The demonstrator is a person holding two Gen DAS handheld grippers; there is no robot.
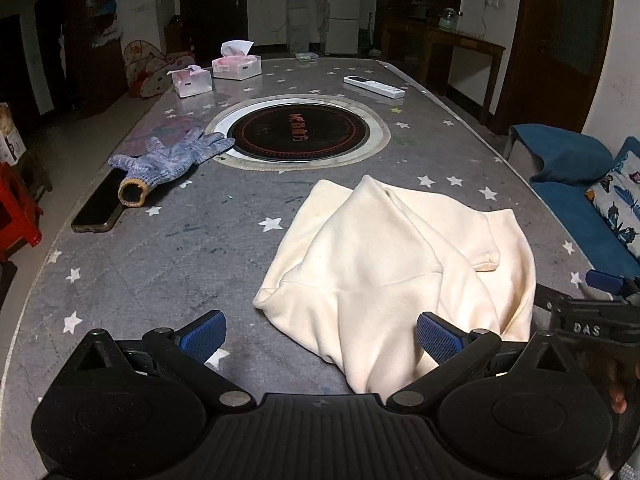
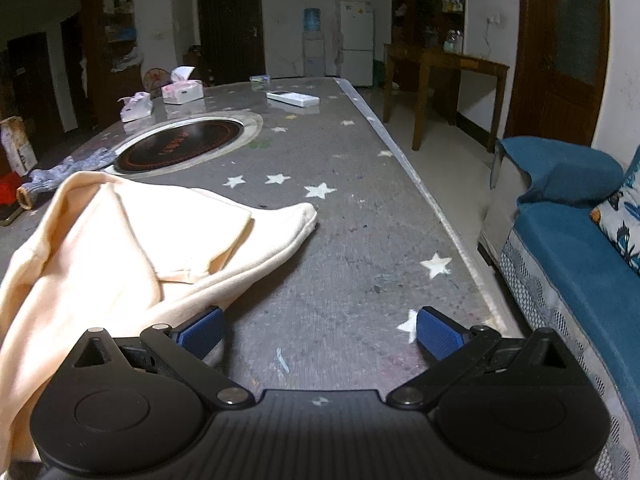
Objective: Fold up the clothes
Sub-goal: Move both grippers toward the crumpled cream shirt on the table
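Left wrist view: cream sweatshirt lies rumpled, partly doubled on bench; both grippers' fingers apart, flanking near hem, likely for grasping.

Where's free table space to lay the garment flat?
Bare table between the cream garment and the right edge, toward the white remote. Another bare patch left of the garment, below the glove and phone. Crowded: far left, by the tissue boxes and the round cooktop.
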